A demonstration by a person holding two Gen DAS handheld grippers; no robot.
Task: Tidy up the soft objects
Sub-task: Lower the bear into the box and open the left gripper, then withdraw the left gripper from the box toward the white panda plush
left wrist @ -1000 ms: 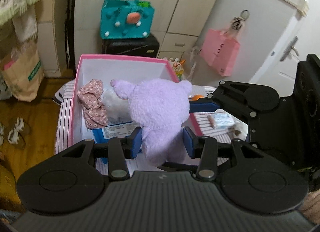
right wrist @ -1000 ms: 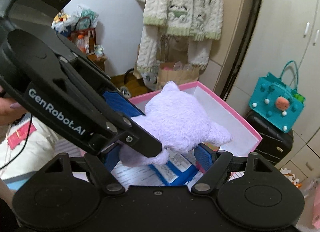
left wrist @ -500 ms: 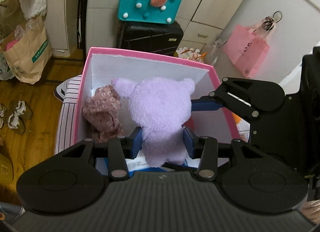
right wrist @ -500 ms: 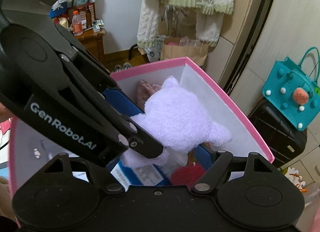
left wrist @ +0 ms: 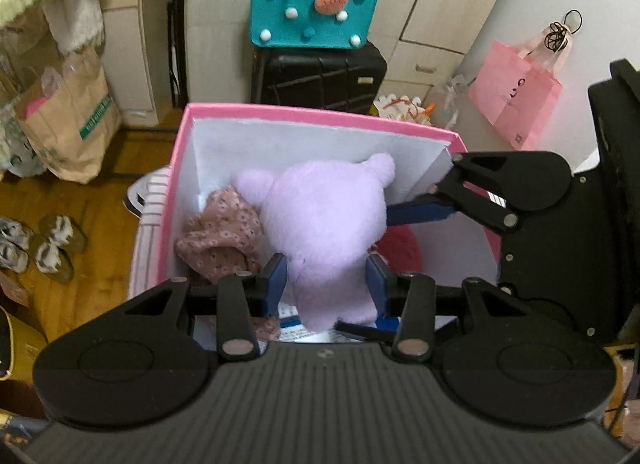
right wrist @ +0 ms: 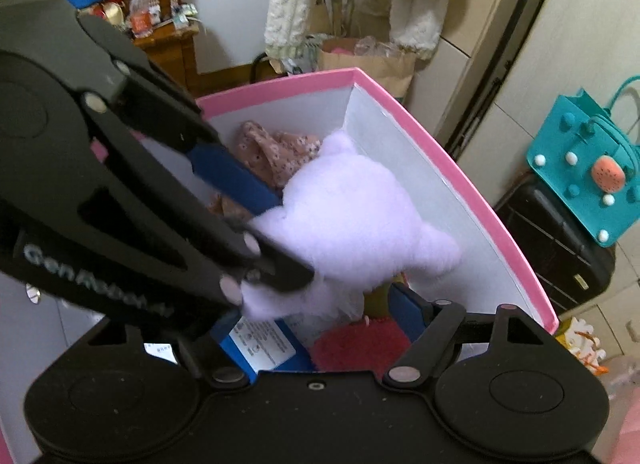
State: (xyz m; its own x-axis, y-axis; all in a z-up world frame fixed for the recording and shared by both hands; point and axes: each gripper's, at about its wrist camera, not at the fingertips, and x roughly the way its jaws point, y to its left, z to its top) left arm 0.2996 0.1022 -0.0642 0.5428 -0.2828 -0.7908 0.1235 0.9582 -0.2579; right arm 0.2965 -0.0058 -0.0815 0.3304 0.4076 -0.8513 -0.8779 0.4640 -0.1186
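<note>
Lowering a purple plush bear (left wrist: 328, 232) into the pink box (left wrist: 304, 114).
Both grippers, left (left wrist: 327, 278) and right (right wrist: 320, 304), clamp its body; bear upright, the box floor directly beneath.

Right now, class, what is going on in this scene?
A person is working with two tools at once. The left hand-held gripper is shut on the body of a purple plush toy, and the right hand-held gripper is at the same toy. The toy is over the open pink box, which already holds a floral cloth and a red fuzzy item.
</note>
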